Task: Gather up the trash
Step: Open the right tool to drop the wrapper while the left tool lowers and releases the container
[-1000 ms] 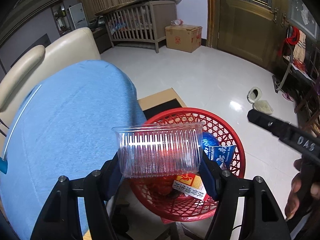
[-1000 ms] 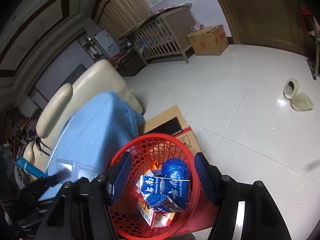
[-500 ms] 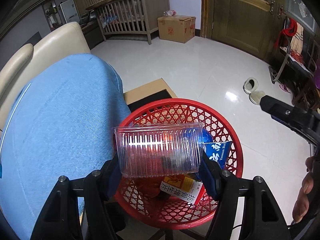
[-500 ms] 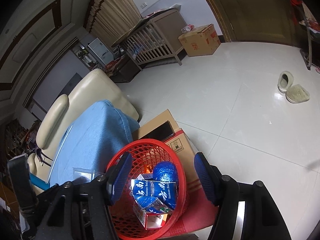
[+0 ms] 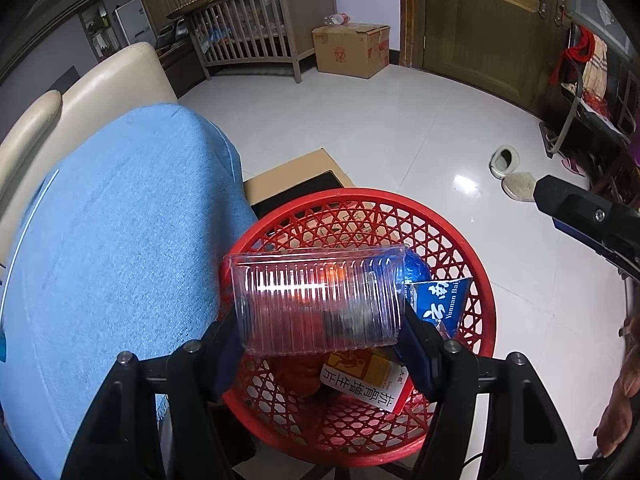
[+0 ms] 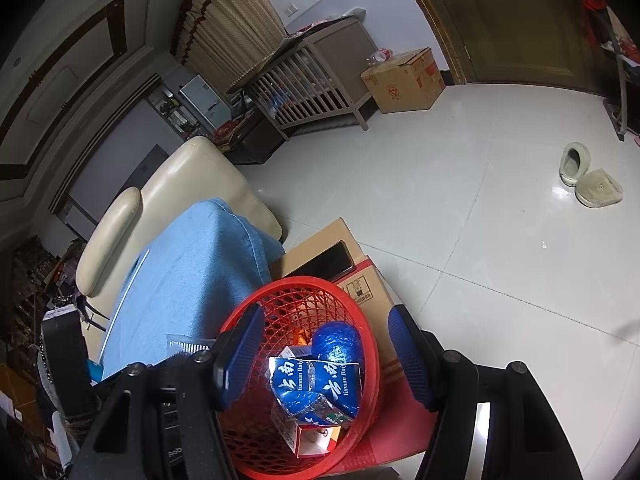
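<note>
Holding a clear ribbed plastic tray (image 5: pixel 318 302) crosswise in our left gripper (image 5: pixel 320 344), we have it pinched by its two short ends, the blue pads pressing on either side. It hangs over the round red plastic lattice basket (image 5: pixel 476 280), covering the near-left part of the opening. Beneath it lie a shiny blue foil ball (image 5: pixel 416 270), a torn blue carton printed with white characters (image 5: pixel 440 300) and a white and orange box with black characters (image 5: pixel 366 378); we see nothing between the tray and that pile.

Our right gripper (image 6: pixel 322 354) hangs above the same basket with its jaws spread and nothing between them; the blue pads sit over opposite sides of the rim. From this camera the tray shows only as a clear corner at the left, just beside the basket's rim. In the left camera's view one black finger (image 5: pixel 584 216) of the right gripper reaches in from the right edge, with part of a hand (image 5: pixel 624 396) below it.

A seat draped in a light blue cloth (image 5: pixel 120 240) presses close against the basket on the left, backed by a cream leather sofa (image 6: pixel 188 184). Behind the basket a flat brown cardboard box (image 6: pixel 320 246) carries a black rectangular slab (image 6: pixel 328 262). Farther off on the glossy white tiled floor (image 6: pixel 460 200) stand a pair of pale slippers (image 6: pixel 588 178), a wooden slatted crib (image 5: pixel 256 40) and a taped cardboard carton (image 5: pixel 350 50), all well apart from us.
</note>
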A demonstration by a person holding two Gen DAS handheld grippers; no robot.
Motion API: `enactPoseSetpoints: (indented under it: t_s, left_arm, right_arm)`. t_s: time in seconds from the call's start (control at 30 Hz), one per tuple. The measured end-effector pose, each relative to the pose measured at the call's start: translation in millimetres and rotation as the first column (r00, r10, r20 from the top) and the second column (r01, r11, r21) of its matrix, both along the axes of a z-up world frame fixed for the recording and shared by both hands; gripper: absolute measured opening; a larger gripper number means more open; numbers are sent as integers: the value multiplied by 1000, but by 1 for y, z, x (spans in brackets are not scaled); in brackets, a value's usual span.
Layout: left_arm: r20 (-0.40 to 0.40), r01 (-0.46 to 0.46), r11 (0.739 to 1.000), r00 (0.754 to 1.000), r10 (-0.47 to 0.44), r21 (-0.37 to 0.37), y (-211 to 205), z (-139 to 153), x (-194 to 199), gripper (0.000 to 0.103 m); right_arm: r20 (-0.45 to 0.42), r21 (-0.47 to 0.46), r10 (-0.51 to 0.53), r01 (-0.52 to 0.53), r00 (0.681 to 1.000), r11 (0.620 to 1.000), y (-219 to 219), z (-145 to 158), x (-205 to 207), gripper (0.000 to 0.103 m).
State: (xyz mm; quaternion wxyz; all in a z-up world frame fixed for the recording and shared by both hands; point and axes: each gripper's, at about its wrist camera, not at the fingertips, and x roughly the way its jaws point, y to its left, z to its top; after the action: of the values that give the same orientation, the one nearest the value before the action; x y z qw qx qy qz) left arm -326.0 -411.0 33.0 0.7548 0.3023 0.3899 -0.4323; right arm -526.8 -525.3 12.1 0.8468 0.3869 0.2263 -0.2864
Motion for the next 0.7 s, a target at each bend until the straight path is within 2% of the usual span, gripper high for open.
enactPoseSetpoints:
  t_s: [0.23, 0.4, 0.7]
  left_arm:
    - [-33, -21, 999, 999, 22, 32, -2, -9, 8, 77]
    - [-34, -9, 997, 999, 12, 77, -4, -18, 7, 77]
    - [-7, -6, 998, 1000, 7, 64, 3, -10, 7, 77]
  right_arm:
    - [3, -1, 15, -15, 1000, 1000, 2, 2, 4, 68]
    - [5, -8, 28, -28, 1000, 1000, 6, 4, 7, 68]
    - [14, -34, 49, -48, 999, 998, 12, 16, 14, 68]
